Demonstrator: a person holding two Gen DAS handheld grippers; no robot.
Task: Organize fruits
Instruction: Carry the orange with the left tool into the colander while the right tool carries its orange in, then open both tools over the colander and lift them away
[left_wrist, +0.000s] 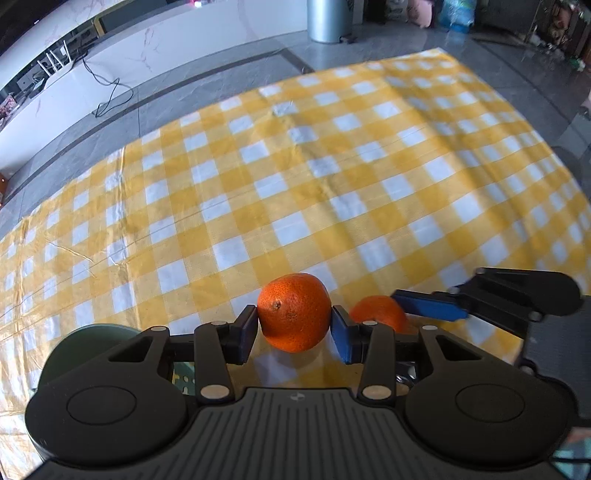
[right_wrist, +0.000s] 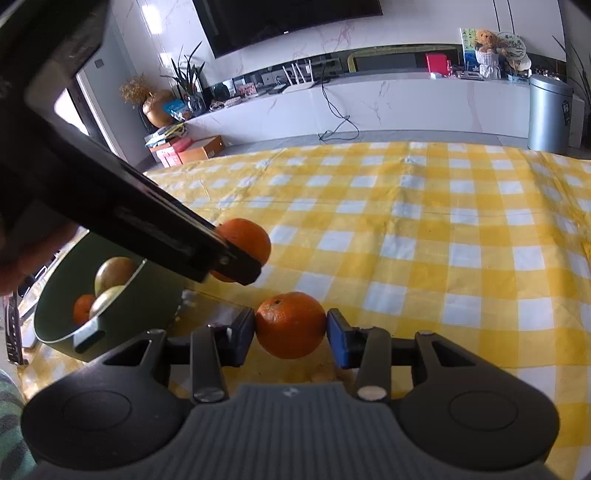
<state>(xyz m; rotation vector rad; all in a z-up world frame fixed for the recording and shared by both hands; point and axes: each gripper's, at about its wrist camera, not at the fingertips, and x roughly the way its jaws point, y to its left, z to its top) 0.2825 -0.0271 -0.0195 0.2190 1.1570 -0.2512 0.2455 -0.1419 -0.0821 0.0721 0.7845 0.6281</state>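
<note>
Orange mandarins fill both tools: we see the left hand-held gripper (left_wrist: 294, 325) clamping one mandarin (left_wrist: 293, 312), the right hand-held gripper (right_wrist: 290, 330) clamping another mandarin (right_wrist: 290, 325).

home living rm, prob: wall tv (right_wrist: 288, 22), marble media console (right_wrist: 369, 107), teddy bear (right_wrist: 485, 38), checked tablecloth (right_wrist: 424, 240).

Left tongs (left_wrist: 294, 325): both pads pressed on the sides of an orange (left_wrist: 293, 312), one pad black, the other blue; the fruit is held clear above the counter (left_wrist: 295, 166).
Right tongs (right_wrist: 290, 326): pads closed against a second orange (right_wrist: 290, 324), gripping it at its widest part.
Relative pose: seen from the right wrist, the left tongs (right_wrist: 236, 260) sit up and to the left of the second orange, angled downward, nearly beside the right pair.
</note>
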